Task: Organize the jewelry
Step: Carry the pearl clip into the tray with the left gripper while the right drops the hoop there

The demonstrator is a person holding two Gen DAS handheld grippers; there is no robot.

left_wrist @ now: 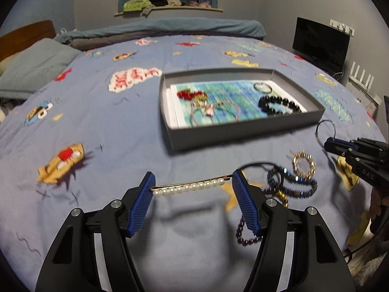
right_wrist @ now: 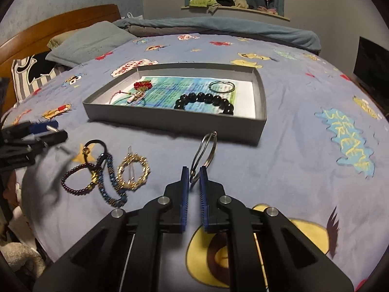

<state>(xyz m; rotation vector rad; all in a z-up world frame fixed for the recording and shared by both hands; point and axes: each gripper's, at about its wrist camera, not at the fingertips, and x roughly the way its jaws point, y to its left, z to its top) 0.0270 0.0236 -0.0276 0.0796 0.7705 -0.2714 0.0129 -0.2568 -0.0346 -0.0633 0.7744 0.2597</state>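
Note:
My left gripper (left_wrist: 193,180) is shut on a pearl hair pin (left_wrist: 189,187), which spans lengthwise between the blue pads just above the bedspread. My right gripper (right_wrist: 193,174) is shut on the lower end of a thin silver wire bangle (right_wrist: 214,147), which stands up from the pads toward the grey box (right_wrist: 170,119). In the box lie a black bead bracelet (right_wrist: 206,99), a red charm bracelet (right_wrist: 142,86) and a thin green ring (right_wrist: 221,86). The left wrist view shows the right gripper (left_wrist: 328,143) at the right edge, the bangle (left_wrist: 316,131) in its tips, and the box (left_wrist: 243,131) ahead.
Loose on the bedspread lie a gold ring bracelet (right_wrist: 133,170), a blue bead bracelet (right_wrist: 109,177) and a dark purple bead bracelet (right_wrist: 75,177), between the two grippers. A pillow (right_wrist: 92,41) and folded blanket (right_wrist: 218,28) lie at the far side. A dark monitor (left_wrist: 321,43) stands right.

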